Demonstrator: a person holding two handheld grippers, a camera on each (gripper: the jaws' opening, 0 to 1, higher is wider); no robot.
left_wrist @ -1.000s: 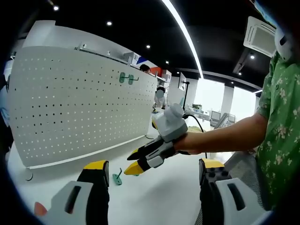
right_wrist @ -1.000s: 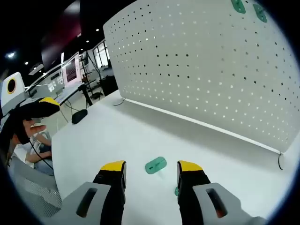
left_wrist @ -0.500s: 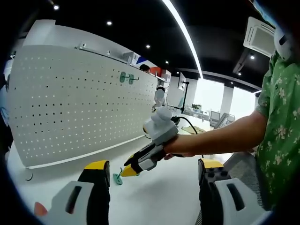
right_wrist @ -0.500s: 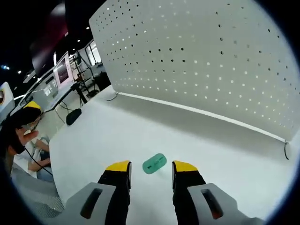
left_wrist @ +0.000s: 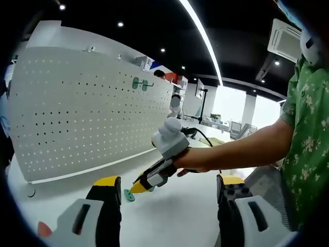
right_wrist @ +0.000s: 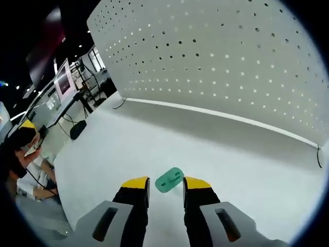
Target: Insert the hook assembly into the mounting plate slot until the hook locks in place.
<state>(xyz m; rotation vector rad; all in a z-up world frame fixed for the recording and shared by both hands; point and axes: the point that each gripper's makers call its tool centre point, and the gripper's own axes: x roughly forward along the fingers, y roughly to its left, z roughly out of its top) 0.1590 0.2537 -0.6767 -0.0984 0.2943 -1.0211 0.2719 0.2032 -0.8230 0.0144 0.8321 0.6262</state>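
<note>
Right gripper (right_wrist: 165, 184) has closed in around one green hook (right_wrist: 169, 179).

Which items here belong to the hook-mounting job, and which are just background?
Job: green hook piece between the right tool jaws; white pegboard; two green hooks already mounted on it.

Background: left tool, open and idle; black cable at the pegboard's foot; white table.

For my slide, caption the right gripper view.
Right gripper closing around a green hook on the white table, pegboard behind.
</note>
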